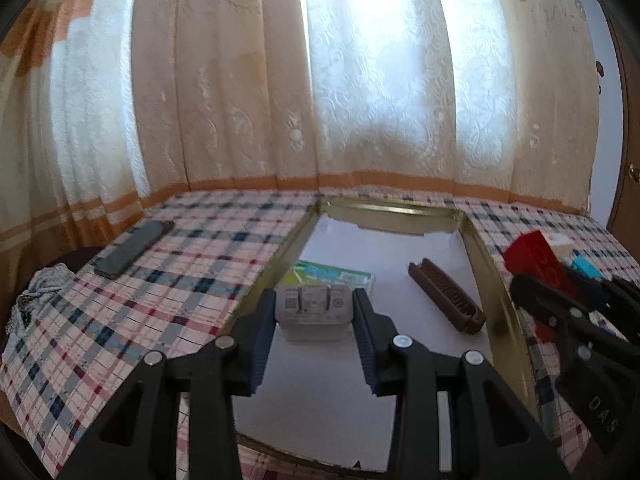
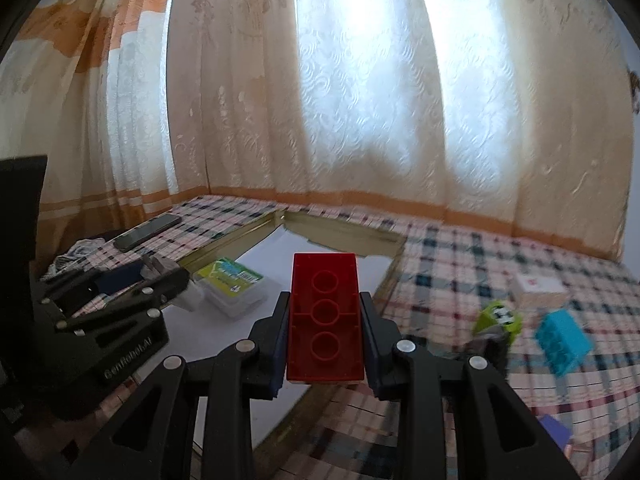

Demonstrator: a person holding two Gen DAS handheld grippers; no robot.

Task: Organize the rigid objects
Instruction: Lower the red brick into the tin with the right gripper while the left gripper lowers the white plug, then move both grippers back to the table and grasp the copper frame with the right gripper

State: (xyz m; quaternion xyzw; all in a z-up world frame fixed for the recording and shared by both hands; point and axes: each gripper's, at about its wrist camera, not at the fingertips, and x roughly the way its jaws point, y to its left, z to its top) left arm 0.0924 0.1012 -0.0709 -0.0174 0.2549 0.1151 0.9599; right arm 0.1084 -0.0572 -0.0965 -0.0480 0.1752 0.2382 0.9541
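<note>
Your left claw (image 1: pixel 314 312) was pinching a white plastic plug-in charger (image 1: pixel 313 310) by its two flat sides, prongs facing you, over the white floor of the shallow gold-rimmed tray (image 1: pixel 490 276). Your right claw (image 2: pixel 325 334) was clamped on a red plastic building brick (image 2: pixel 325 320), hollow underside up, at the tray's near right rim. You did well to keep both grips square; to place cleanly you needed to lower each piece until it sat flat before letting go. Beyond the charger lay a clear plastic case with a green label (image 1: pixel 334 276) and a brown ribbed bar (image 1: pixel 446 296), so the open floor between them looked the safest landing. Farther right on the checked cloth (image 2: pixel 460 260) a blue brick (image 2: pixel 562 340) waited, not yet in the tray
</note>
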